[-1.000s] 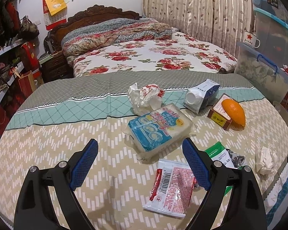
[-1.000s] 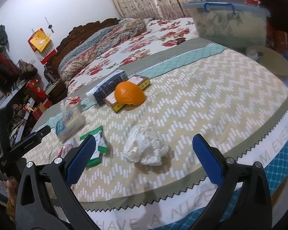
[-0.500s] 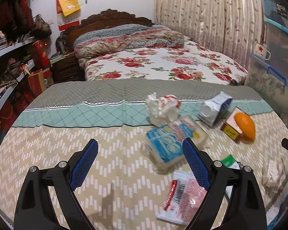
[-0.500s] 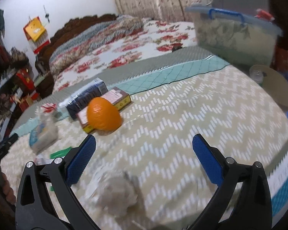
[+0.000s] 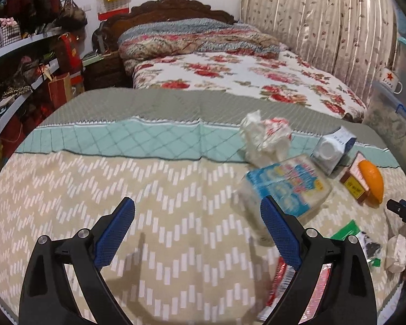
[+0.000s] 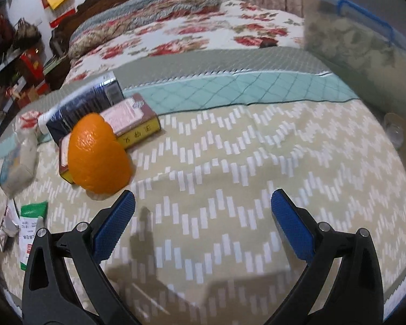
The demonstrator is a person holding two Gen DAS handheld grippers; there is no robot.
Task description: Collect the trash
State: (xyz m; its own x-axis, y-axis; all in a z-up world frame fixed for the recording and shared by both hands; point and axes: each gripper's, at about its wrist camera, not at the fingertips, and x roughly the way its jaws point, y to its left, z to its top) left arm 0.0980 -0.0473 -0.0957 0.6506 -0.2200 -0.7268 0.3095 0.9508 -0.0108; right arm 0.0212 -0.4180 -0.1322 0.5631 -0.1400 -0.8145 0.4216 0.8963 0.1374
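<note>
Litter lies scattered on a zigzag-patterned bedspread (image 5: pixel 121 189), all of it in the right half of the left wrist view. We show both tools empty: the left hand-held gripper (image 5: pixel 197 231) stands wide over bare cloth, and the right hand-held gripper (image 6: pixel 203 220) stands equally wide, its left pad just below the orange (image 6: pixel 98 157).

Handling, as we judge it:
- The crumpled tissue (image 5: pixel 265 135), centre right, and a second wad (image 5: pixel 398 250) at the lower right edge are very light and soft; we would pinch either anywhere across its bulk.
- The blue soft pack (image 5: pixel 287 187) is light and squashy with a slick film; we would close across its short width.
- The red-and-white wrapper (image 5: pixel 281 279), bottom right and partly hidden by the left tool, is flat, thin and slippery; one raised edge is the only purchase.
- The milk carton (image 5: pixel 335 149) lies on its side; it looks stiff yet crushable, so we would take it across its flat faces.
- The orange is round, firm and heavier; it leans on a small box (image 6: pixel 127 119) and would roll, so we would take it across its middle.
- The green packet (image 6: pixel 31 222), lower left of the right wrist view, lies flat and limp.
</note>
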